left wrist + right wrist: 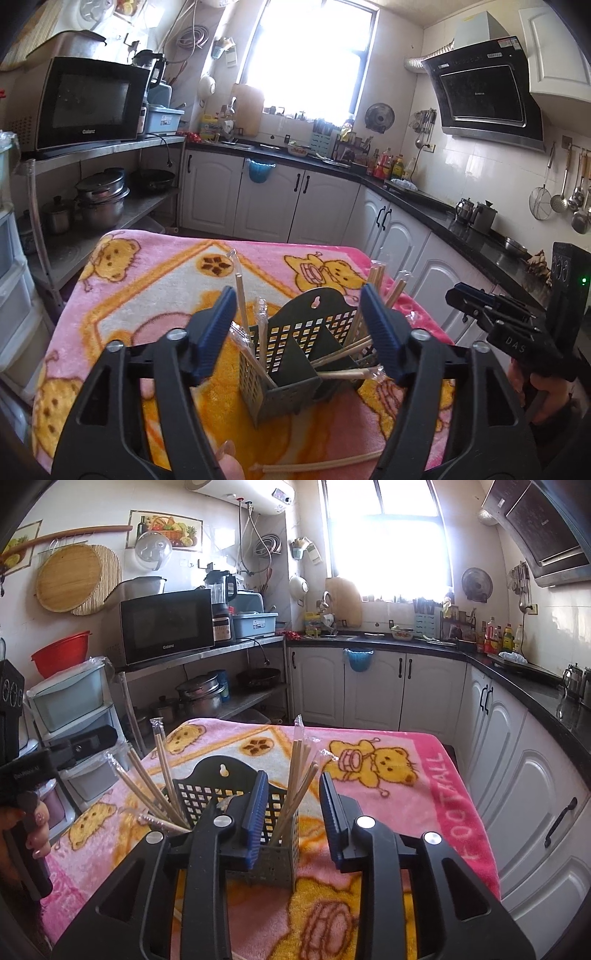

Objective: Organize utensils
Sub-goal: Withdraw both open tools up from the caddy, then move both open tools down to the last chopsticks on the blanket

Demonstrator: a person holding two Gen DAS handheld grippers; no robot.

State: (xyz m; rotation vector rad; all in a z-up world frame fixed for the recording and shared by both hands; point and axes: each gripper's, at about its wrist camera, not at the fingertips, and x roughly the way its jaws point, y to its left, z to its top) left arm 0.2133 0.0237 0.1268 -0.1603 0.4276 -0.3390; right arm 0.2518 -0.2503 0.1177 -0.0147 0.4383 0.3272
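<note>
Dark perforated plastic utensil caddy (236, 794), lightweight, upright on pink bear-print blanket (388, 746). Wrapped wooden chopsticks (299, 775) lean outward. Left gripper (299, 332) and right gripper (291, 812): spread, empty. Risk: a nudge tips the caddy.

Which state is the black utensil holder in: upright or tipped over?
Upright. The utensil holder stands on its base on the pink blanket, hanging-hole back panel vertical, with wrapped chopsticks pointing up out of its compartments.
</note>
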